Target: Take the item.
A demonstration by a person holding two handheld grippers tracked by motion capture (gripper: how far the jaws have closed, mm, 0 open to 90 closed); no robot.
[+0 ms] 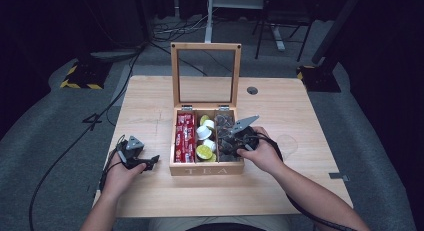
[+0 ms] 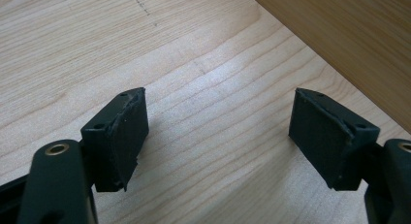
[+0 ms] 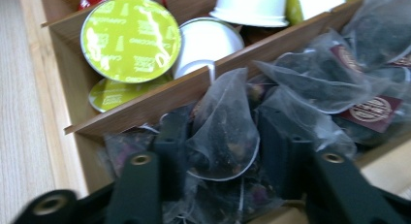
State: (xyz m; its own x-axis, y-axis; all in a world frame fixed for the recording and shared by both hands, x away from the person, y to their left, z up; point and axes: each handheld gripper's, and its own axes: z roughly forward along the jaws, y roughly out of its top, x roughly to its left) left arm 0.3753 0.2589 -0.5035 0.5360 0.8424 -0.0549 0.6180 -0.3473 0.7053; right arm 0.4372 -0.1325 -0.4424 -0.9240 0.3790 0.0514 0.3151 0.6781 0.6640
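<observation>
A wooden tea box (image 1: 206, 170) stands open in the middle of the table, its glass lid (image 1: 205, 47) upright. My right gripper (image 1: 226, 141) reaches down into the box's right compartment. There its jaws (image 3: 224, 146) sit against both sides of a clear pyramid tea bag (image 3: 225, 122) filled with dark leaves, among several similar bags. My left gripper (image 1: 151, 161) rests on the table just left of the box. Its jaws (image 2: 218, 136) are open over bare wood with nothing between them.
The middle compartment holds green-lidded capsules (image 3: 130, 39) and white capsules (image 3: 206, 42). Red sachets (image 1: 185, 136) fill the left compartment. The box's wooden wall (image 2: 349, 35) runs close by the left gripper. A round cable hole (image 1: 252, 90) sits at the table's back right.
</observation>
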